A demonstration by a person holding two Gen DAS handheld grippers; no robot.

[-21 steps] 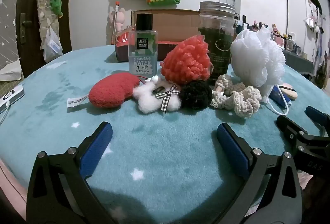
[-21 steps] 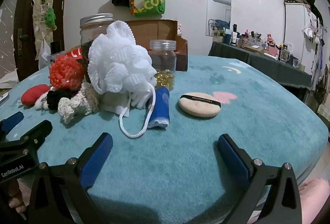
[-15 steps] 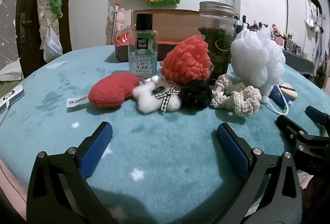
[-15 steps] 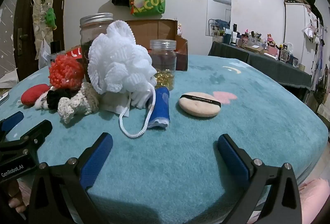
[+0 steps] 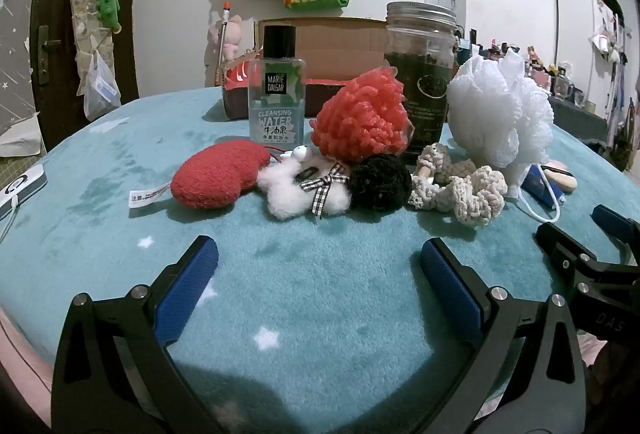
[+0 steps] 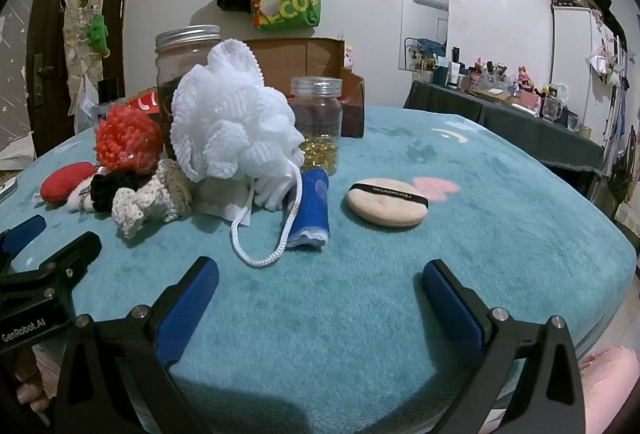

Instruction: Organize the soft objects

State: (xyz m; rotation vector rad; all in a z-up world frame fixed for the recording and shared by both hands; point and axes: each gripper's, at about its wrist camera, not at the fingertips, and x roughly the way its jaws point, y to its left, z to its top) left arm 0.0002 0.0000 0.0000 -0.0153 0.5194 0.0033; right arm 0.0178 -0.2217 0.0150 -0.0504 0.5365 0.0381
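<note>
Left tool (image 5: 318, 266): jaws apart, empty
Right tool (image 6: 320, 284): jaws apart, empty
Risk: white bath pouf (image 6: 232, 122), centre frame, leans on jar (image 6: 178, 82); careless grab may topple it

heart cushion (image 5: 218, 174) leftmost, pompom (image 5: 380, 183) and scrunchie (image 5: 460, 186) rightward, bath pouf (image 5: 500, 118) before 1 jar (image 5: 418, 74)

I am holding my right gripper (image 6: 320, 286) with its jaws spread wide above the teal blanket (image 6: 480, 202), gripping nothing. Ahead, a white mesh loofah (image 6: 232, 114) is sitting with its cord looping toward me, touching a rolled blue cloth (image 6: 312, 210). A beige powder puff (image 6: 386, 200) is lying apart to the right. My left gripper (image 6: 44, 254) is showing at the left edge
</note>
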